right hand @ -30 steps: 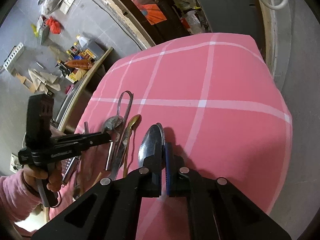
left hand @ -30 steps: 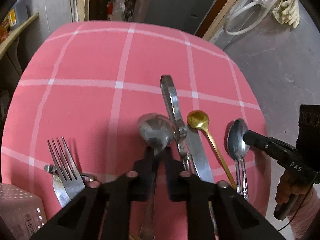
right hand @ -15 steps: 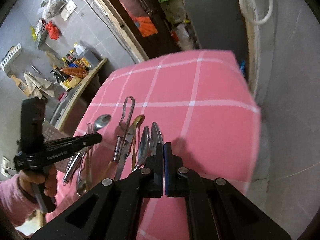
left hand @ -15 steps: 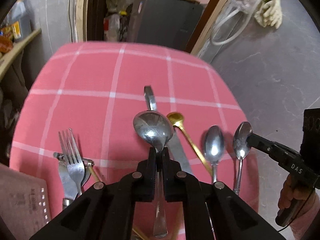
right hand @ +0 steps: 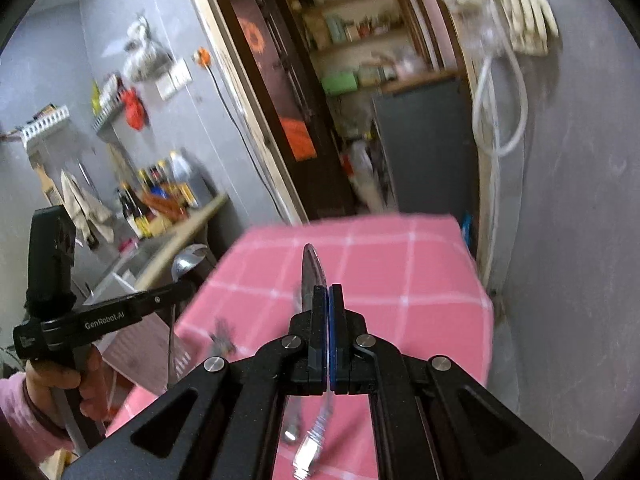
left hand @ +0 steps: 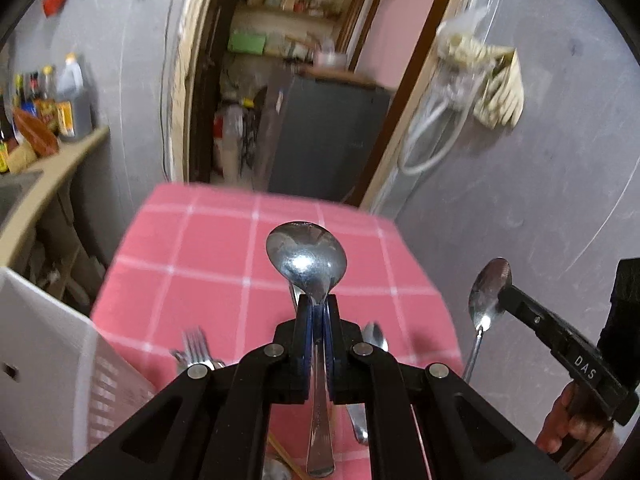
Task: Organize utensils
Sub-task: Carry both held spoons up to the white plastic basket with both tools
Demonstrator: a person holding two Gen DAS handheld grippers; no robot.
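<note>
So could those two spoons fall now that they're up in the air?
Maybe. The left gripper pinches only the neck of the big shiny steel spoon, so it might swivel. The right gripper grips a smaller steel spoon edge-on, so it could slip out onto the pink checked tablecloth.

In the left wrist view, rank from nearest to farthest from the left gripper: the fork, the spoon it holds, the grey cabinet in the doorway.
1. The spoon, clamped in the left gripper, bowl sticking out ahead.
2. The fork, lower left on the pink tablecloth, just beyond the fingers.
3. The grey cabinet, far behind the table, in the doorway.
</note>
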